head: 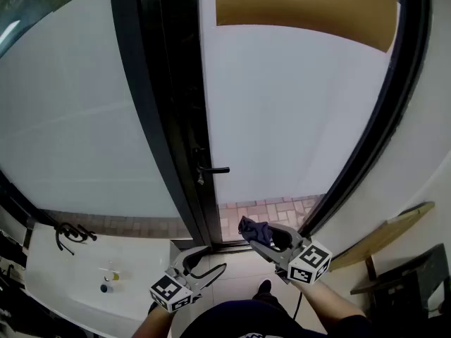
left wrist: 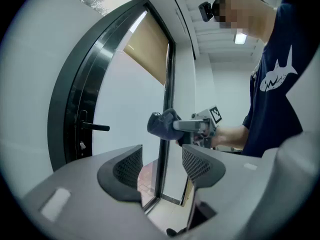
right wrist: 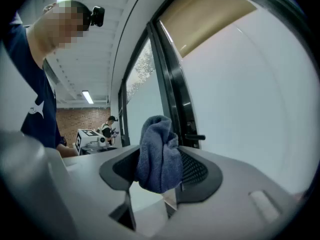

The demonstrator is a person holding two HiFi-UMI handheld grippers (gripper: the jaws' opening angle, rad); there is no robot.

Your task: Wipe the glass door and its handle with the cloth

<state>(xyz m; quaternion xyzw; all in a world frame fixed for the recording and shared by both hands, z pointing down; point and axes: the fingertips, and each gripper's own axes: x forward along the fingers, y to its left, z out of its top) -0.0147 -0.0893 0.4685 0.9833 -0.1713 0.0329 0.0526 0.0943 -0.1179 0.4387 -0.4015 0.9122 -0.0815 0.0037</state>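
Head view: my left gripper [head: 206,260] and right gripper [head: 255,233] hang low, with pale floor [head: 243,273] open before the frosted glass door [head: 282,118] and its slim black lever handle [head: 211,169]. Left gripper view — jaws apart. Right gripper view — jaws clamped on the bunched dark-blue cloth [right wrist: 159,156].

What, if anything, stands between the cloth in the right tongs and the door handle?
Nothing visible. The cloth, clamped in the right tongs, faces the handle across open air; the open left tongs sit aside.
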